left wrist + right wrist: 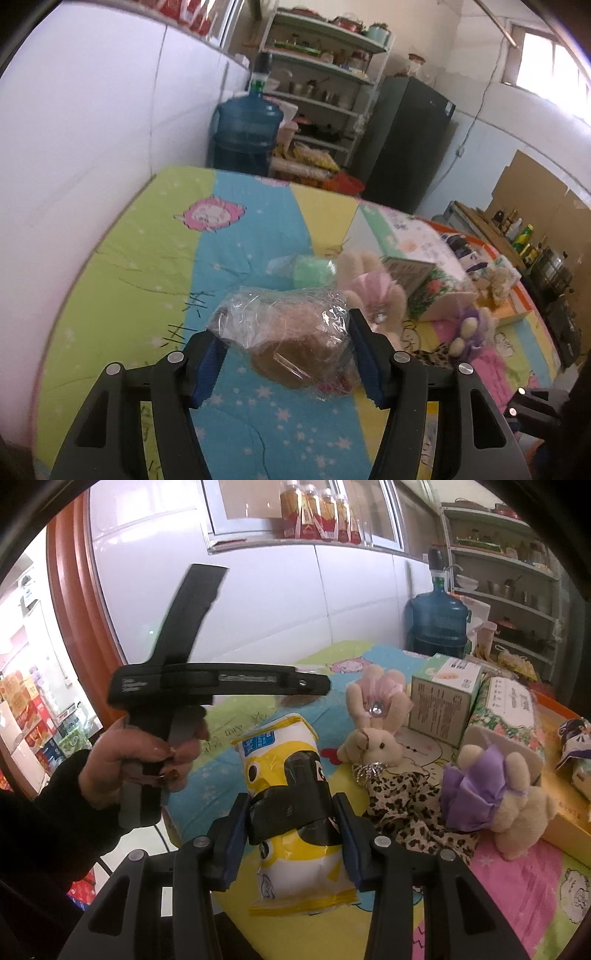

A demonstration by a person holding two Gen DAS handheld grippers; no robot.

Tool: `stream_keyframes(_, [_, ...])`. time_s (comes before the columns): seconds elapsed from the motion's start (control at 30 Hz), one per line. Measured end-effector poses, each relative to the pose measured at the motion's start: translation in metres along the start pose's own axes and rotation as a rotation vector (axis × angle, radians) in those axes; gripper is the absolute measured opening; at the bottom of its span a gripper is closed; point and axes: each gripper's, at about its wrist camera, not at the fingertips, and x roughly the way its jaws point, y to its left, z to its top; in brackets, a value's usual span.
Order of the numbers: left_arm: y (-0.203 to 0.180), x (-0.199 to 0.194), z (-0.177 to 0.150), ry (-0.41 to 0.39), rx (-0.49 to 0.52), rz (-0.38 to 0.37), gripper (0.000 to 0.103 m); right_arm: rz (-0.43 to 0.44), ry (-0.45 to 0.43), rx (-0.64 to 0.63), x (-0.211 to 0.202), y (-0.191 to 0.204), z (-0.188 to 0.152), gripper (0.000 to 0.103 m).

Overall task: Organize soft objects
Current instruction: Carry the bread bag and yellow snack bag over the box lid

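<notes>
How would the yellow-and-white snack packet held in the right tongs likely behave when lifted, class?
The snack packet looks puffed and light, so it probably dents under the right tongs. Its glossy film may slip. Its unsupported ends would likely flex somewhat.

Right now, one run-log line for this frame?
left gripper: shut on bagged bread | right gripper: shut on yellow snack pack | plush rabbits: on table

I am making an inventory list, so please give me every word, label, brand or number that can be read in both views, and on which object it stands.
None can be read.
Yellow and white packet held in the right tool: blue print, too blurred.
Green carton: panel text too small.
Floral tissue pack: label blurred.
Other tool's black body: pale lettering, unreadable.
Red-labelled bottles: labels too small.
Clear-wrapped bun in the left tool: no print shows.
</notes>
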Motion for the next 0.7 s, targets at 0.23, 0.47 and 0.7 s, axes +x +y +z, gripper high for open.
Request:
stream_keyframes(0.23, [-0.024,-0.035,0.003,-0.063,0.048,-0.020,0.064,-0.029,-0.043,-0.001,-0.022,0.000,-0.001,0.045])
stream_keyframes(0.47, [-0.059,-0.048,0.010,-0.095,0.102,-0.066,0.064,-0.076,-0.090,0.013,-0.050,-0.007,-0.006,0.045])
stream_keyframes(0.7, [-0.103,-0.049,0.015,-0.104,0.161,-0.122,0.064,-0.148,-0.140,0.063,-0.086,-0.035,-0.017,0.045])
